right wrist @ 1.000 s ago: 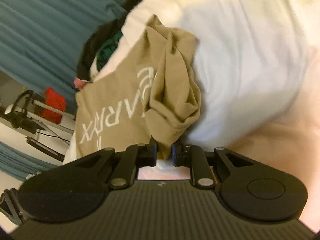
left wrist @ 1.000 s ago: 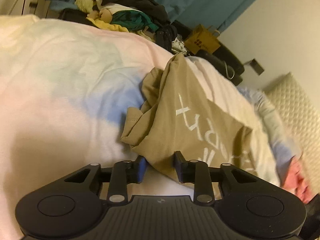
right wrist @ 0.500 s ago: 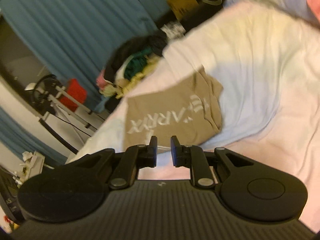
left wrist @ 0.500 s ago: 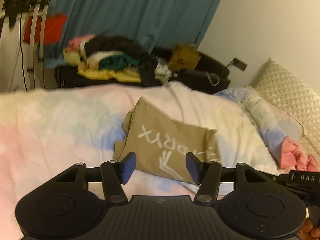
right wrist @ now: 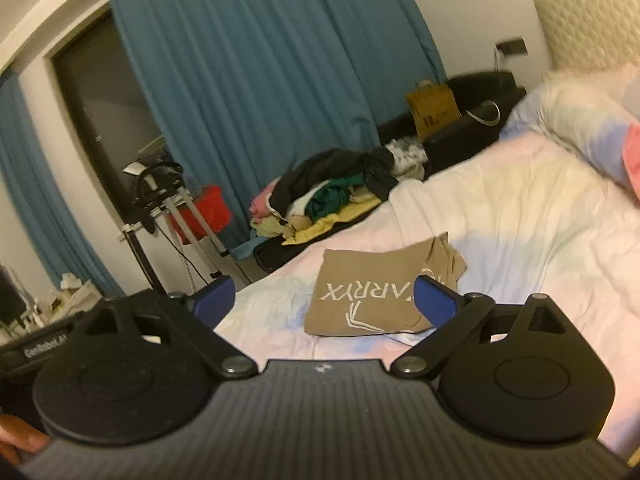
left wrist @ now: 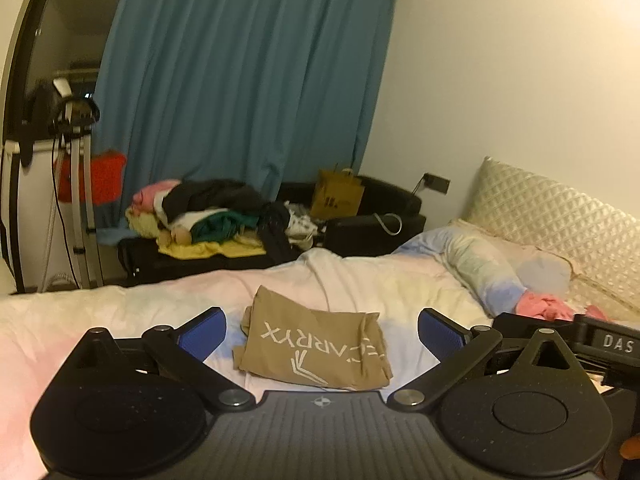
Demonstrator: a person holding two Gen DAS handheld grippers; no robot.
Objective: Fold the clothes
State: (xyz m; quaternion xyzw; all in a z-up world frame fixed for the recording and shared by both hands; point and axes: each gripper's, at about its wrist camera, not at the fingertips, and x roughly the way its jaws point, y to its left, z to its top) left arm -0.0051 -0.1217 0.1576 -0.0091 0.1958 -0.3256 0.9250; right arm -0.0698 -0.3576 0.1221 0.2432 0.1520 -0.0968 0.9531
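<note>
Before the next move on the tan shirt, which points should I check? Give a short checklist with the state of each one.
1. Left gripper open and empty: ok.
2. Right gripper open and empty: ok.
3. Tan shirt lying free on the bed cover, no gripper touching it: ok.
4. Fold tidy: not ok, the right side is bunched and uneven.
5. Lettering on top, so the front faces up: ok.
6. Layers underneath lying flat: cannot tell, hidden.
</note>
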